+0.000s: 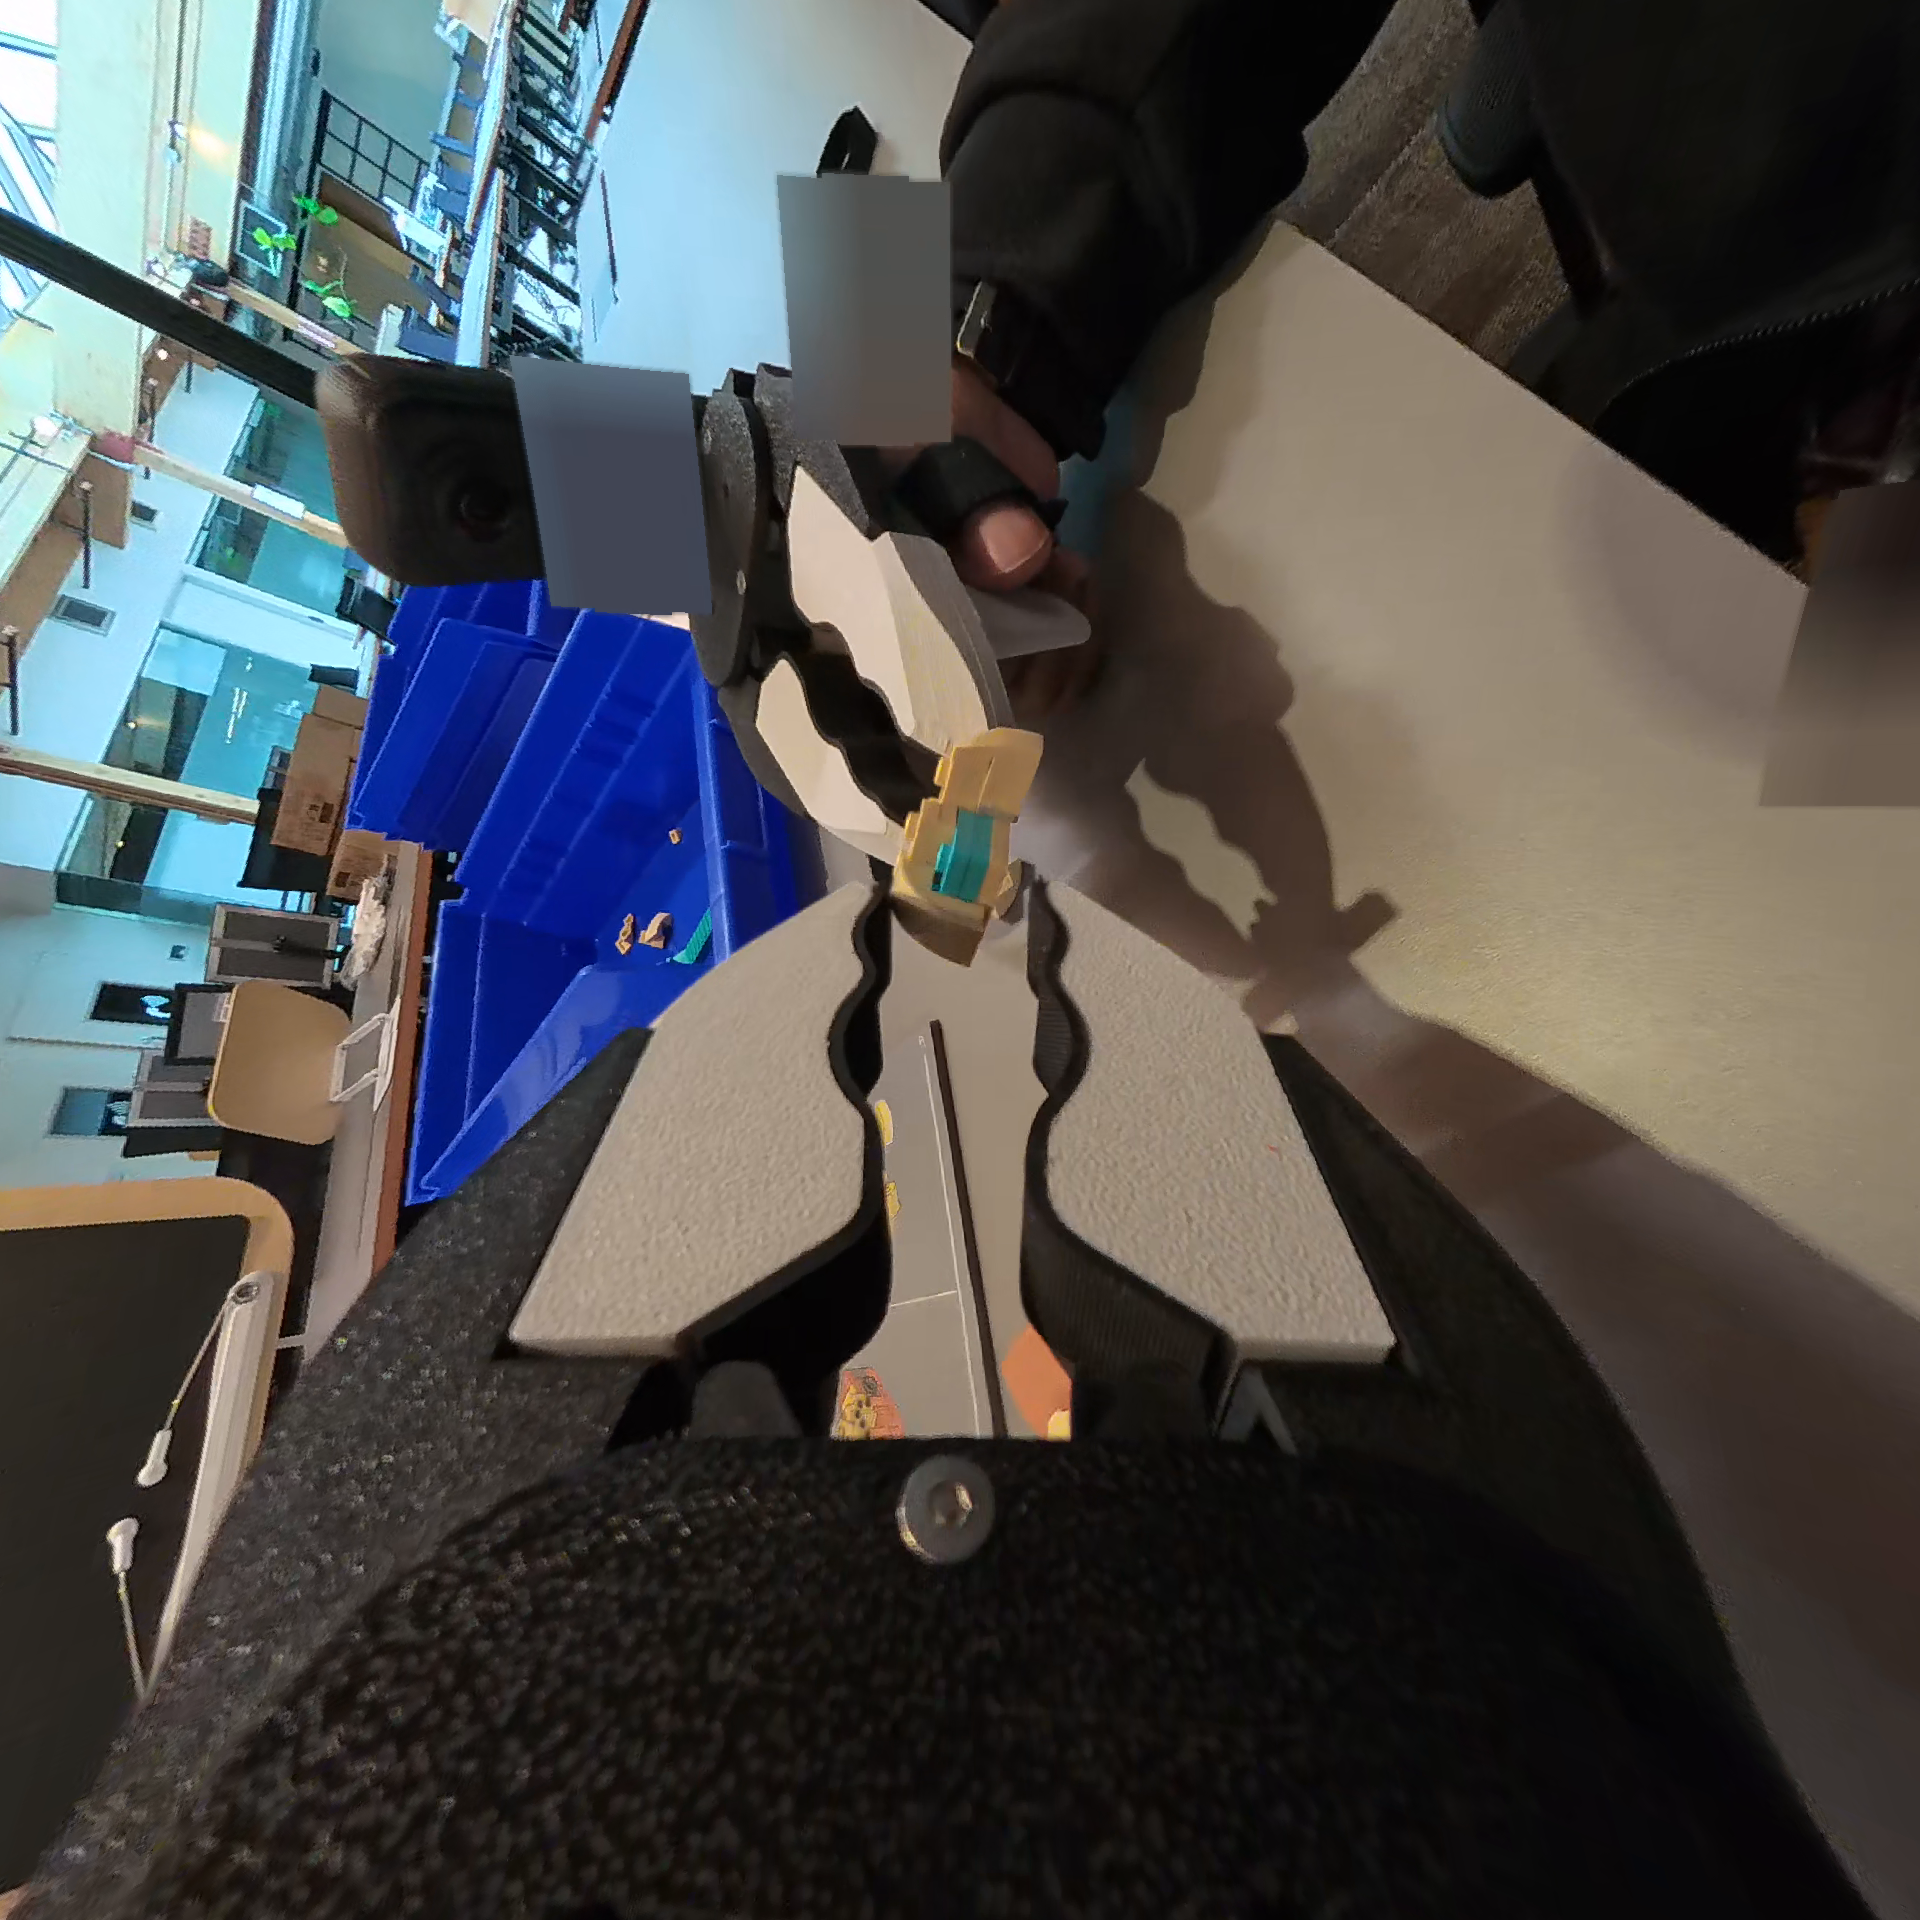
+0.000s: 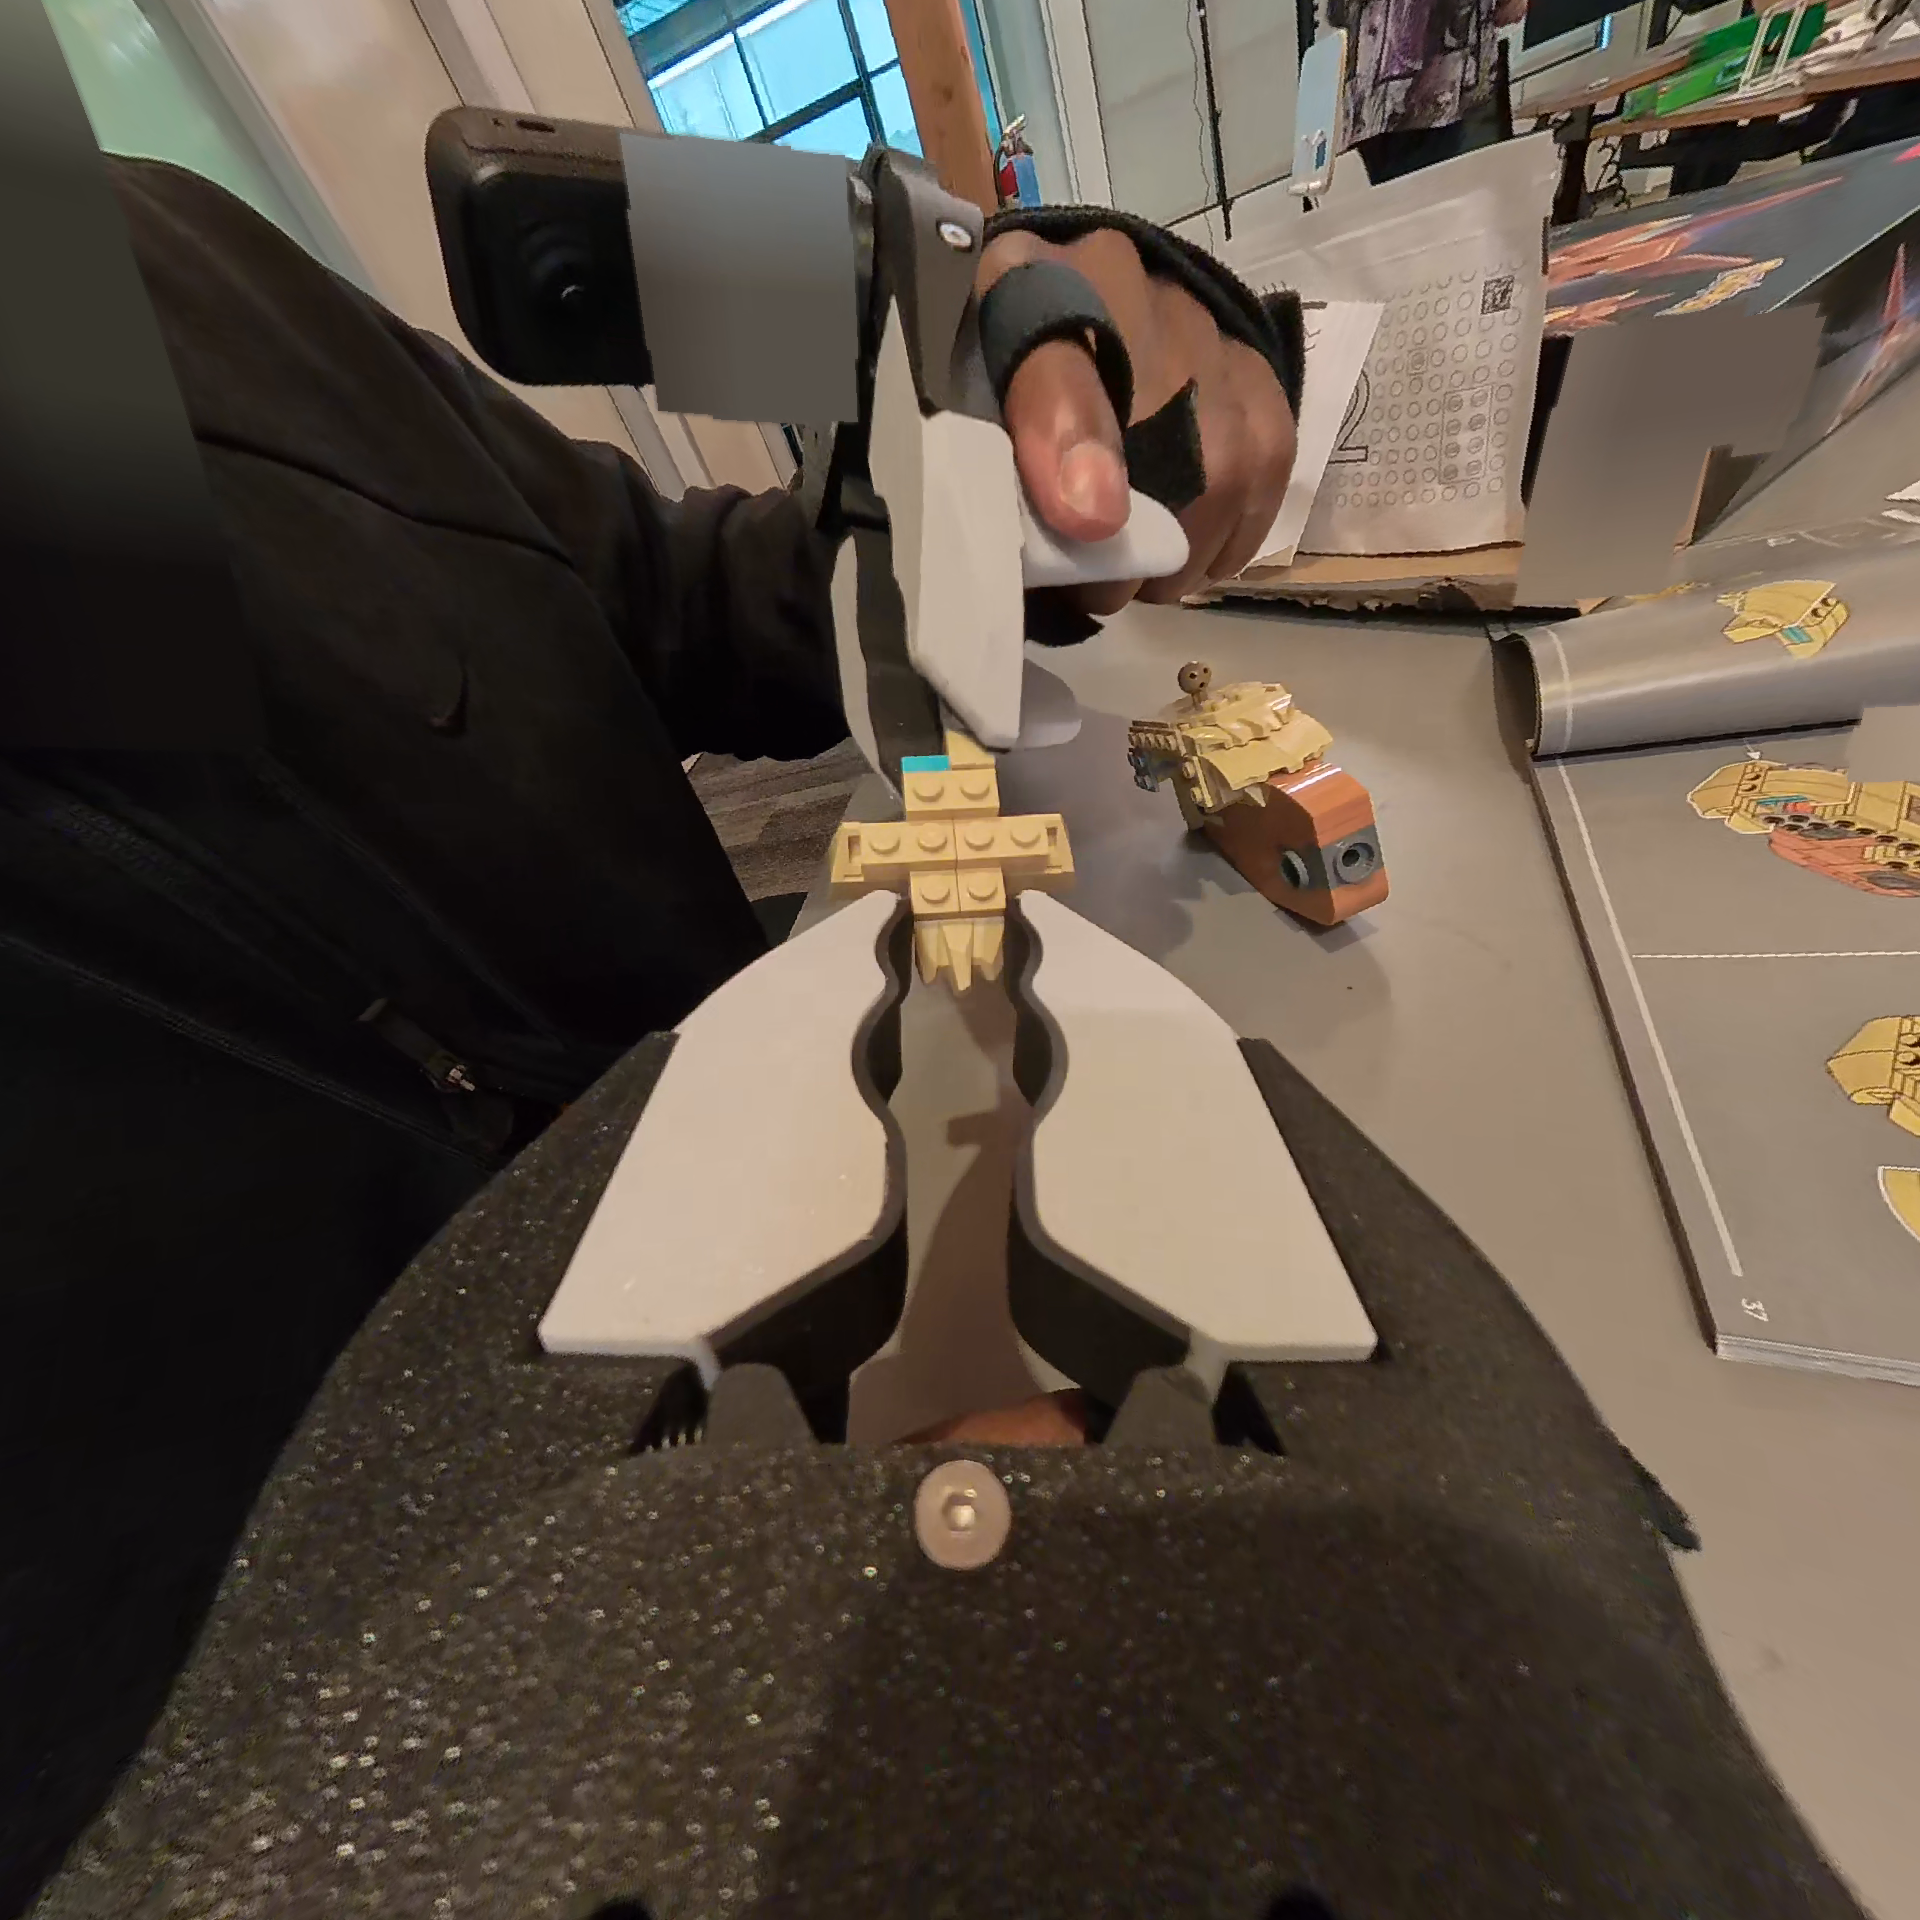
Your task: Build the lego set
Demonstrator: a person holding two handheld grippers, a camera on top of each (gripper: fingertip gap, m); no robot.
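My right fingers (image 2: 958, 920) clench a studded tan brick assembly (image 2: 951, 847) (one teal tile); my left fingers (image 1: 956, 909) grasp its other end above the grey table (image 2: 1455, 1039).

Two grippers (image 2: 956, 914), two brick assemblies (image 2: 951, 852).

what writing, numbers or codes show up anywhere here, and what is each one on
I won't quote any writing; this is where it stands.
Open grey instruction booklet: a small page number at its near corner.
White paper bag printed with circles: one large digit and a square code.
Brown cardboard boxes: labels too small to read.
Tan brick assembly in the right tongs: none.
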